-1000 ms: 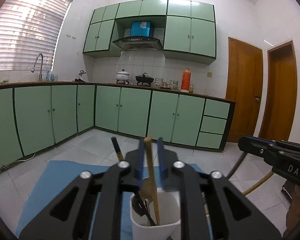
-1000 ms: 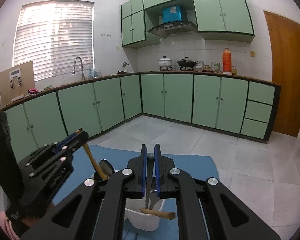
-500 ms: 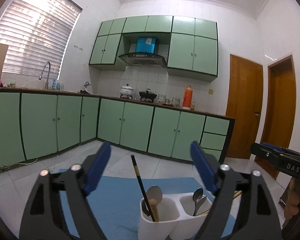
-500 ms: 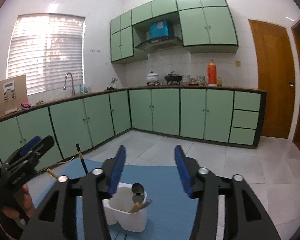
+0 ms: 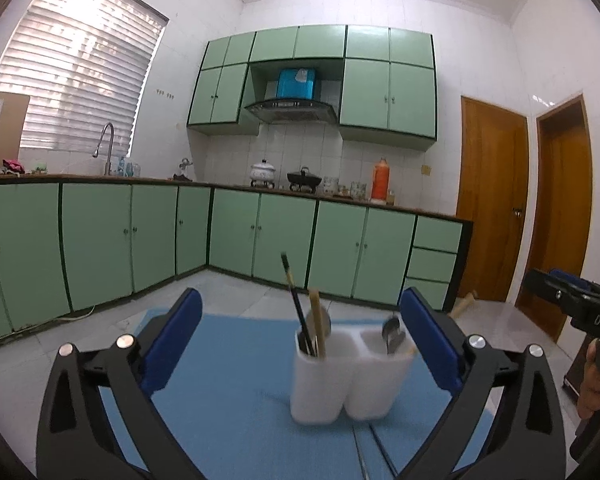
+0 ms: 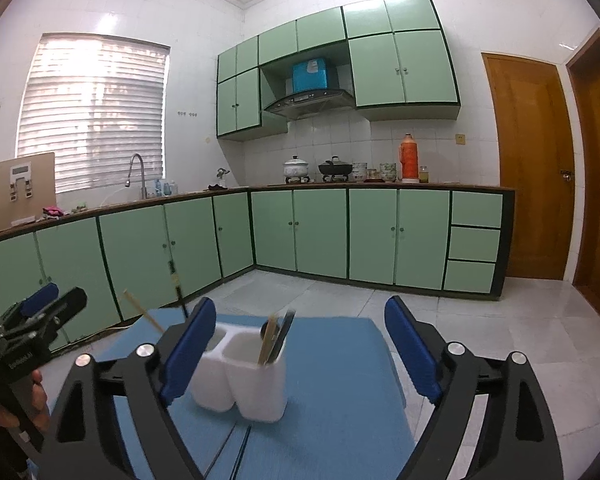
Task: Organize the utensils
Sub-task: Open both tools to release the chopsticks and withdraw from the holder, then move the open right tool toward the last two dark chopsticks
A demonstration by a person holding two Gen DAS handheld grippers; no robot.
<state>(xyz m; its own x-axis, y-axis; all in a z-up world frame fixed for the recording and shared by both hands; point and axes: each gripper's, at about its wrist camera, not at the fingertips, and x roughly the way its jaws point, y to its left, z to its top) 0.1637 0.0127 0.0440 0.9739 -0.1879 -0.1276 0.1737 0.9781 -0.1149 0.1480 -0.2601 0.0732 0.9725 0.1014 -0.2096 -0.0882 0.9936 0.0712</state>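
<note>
On my right tongs (image 5: pixel 580 304), seen at the edge of the left view, I read white letters "DAS"; the word runs on out of sight. My left tongs (image 6: pixel 28 320) carry a white line of print in the right view, too blurred to read.

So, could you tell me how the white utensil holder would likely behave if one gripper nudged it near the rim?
The white utensil holder looks like thin plastic, probably light. Tall utensils, like the black chopstick, stand above its rim, so a high push might tip it. The blue mat beneath may resist sliding.
</note>
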